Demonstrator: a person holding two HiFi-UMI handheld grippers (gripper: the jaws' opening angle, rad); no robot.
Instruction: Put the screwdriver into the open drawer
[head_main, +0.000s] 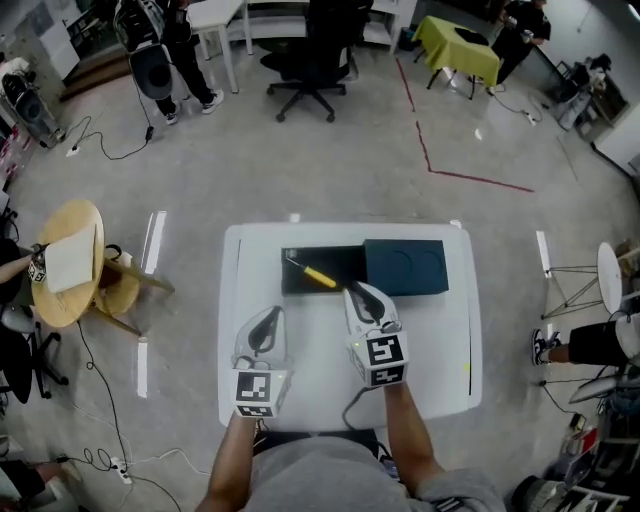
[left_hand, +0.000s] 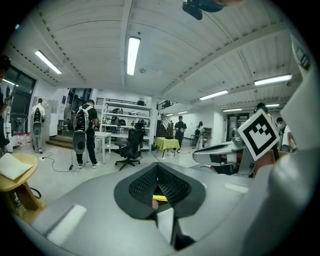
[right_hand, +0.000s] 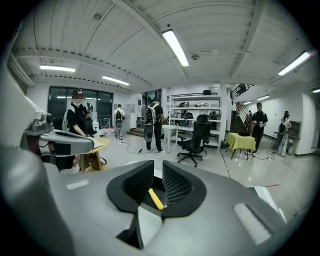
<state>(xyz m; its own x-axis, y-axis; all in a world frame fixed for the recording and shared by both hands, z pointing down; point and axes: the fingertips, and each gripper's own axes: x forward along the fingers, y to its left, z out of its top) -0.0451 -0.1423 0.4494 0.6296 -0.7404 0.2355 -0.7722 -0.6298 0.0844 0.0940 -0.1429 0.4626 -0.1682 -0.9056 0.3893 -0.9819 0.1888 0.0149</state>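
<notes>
Well, the yellow screwdriver (head_main: 318, 276) lies in the open black drawer (head_main: 342, 260) near the tabletop's (head_main: 440, 340) far edge, beside a dark box (head_main: 405, 266). The left gripper (head_main: 270, 314) is clenched on nothing. The right gripper (head_main: 358, 291), jaws slightly parted, holds nothing.

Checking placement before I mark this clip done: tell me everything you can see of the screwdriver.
The screwdriver has a yellow, plastic-looking handle and a thin grey metal shaft. It lies flat and diagonal inside the black open drawer, shaft toward the far left, handle toward the near right. It rests on the drawer floor, and nothing else appears to touch it. The right gripper hovers near the handle end with its jaws apart, not gripping it.
</notes>
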